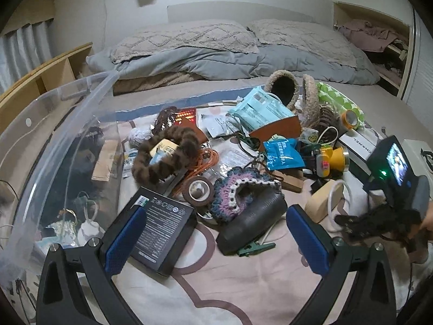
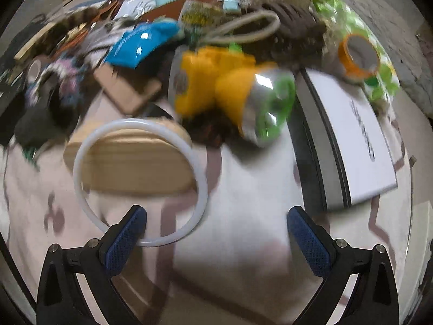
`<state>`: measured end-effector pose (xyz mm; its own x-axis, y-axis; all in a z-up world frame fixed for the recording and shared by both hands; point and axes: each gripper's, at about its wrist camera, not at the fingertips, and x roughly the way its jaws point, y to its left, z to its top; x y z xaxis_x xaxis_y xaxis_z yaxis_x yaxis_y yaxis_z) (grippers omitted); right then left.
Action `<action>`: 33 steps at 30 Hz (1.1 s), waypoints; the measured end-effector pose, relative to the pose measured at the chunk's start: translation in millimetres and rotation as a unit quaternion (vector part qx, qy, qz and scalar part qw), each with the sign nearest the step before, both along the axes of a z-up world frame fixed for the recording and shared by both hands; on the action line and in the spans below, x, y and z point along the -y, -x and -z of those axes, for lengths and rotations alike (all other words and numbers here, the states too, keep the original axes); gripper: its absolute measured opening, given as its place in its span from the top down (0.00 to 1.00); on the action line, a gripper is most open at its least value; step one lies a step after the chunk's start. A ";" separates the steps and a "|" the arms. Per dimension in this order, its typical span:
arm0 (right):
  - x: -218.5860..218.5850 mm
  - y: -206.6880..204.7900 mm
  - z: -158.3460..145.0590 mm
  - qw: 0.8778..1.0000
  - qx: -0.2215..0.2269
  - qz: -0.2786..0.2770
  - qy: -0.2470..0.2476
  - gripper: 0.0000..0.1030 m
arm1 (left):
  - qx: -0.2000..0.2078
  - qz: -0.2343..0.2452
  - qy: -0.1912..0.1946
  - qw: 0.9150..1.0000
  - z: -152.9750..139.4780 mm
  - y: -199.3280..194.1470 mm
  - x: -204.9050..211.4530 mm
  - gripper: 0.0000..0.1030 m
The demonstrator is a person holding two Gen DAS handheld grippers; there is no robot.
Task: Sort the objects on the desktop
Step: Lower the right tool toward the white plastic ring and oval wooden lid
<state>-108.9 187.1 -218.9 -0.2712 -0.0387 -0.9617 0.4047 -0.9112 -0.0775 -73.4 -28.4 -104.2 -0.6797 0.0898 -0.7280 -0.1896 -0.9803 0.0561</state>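
Right wrist view: the right gripper (image 2: 216, 233) gapes empty just below the yellow headlamp (image 2: 216, 86); the left gripper (image 1: 216, 233) also hangs spread, gripping nothing.

left tongs (image 1: 216, 238): black arms | blue ribbed pads | silver screws; right tongs (image 2: 216, 238): same

My left gripper (image 1: 216, 233) points forward and down, its jaws spread wide with nothing between the blue pads (image 1: 124, 241). My right gripper (image 2: 216, 238) tilts down more steeply, jaws just as wide and empty. Its body (image 1: 392, 168) shows at the right edge of the left view, with part of a hand (image 1: 426, 216) behind it.
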 end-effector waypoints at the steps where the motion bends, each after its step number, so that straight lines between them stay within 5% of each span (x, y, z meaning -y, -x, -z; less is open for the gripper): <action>1: -5.1 -4.6 -0.3 1.000 0.008 -0.001 0.001 0.00 | 0.001 0.002 0.000 1.000 0.8 -0.8 -1.0 0.00; 10: -35.9 -26.7 -26.9 0.999 0.027 -0.017 0.020 0.00 | -0.001 0.021 0.014 1.000 6.4 -8.9 -14.1 0.00; 16: -42.8 6.8 -67.6 0.987 -0.034 0.083 0.135 0.00 | 0.012 0.039 0.030 0.999 19.6 -5.6 -36.6 0.00; 23: 1.6 55.5 -42.6 0.969 0.047 0.169 0.171 0.02 | 0.028 0.066 0.019 0.997 27.5 -0.7 -58.8 0.00; 29: 3.8 54.4 -41.0 0.968 0.065 0.143 0.198 0.41 | 0.035 0.070 0.011 0.997 30.2 2.9 -61.1 0.00; 33: 17.5 51.7 -17.1 0.969 0.096 0.137 0.180 0.55 | 0.037 0.076 0.015 0.996 31.4 2.3 -61.1 0.00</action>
<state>-160.6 169.5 -201.8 -0.1358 -0.3327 -0.9332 0.1198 -0.9405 0.3179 -75.7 32.7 -135.6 -0.6044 0.1652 -0.7794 -0.3405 -0.9380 0.0653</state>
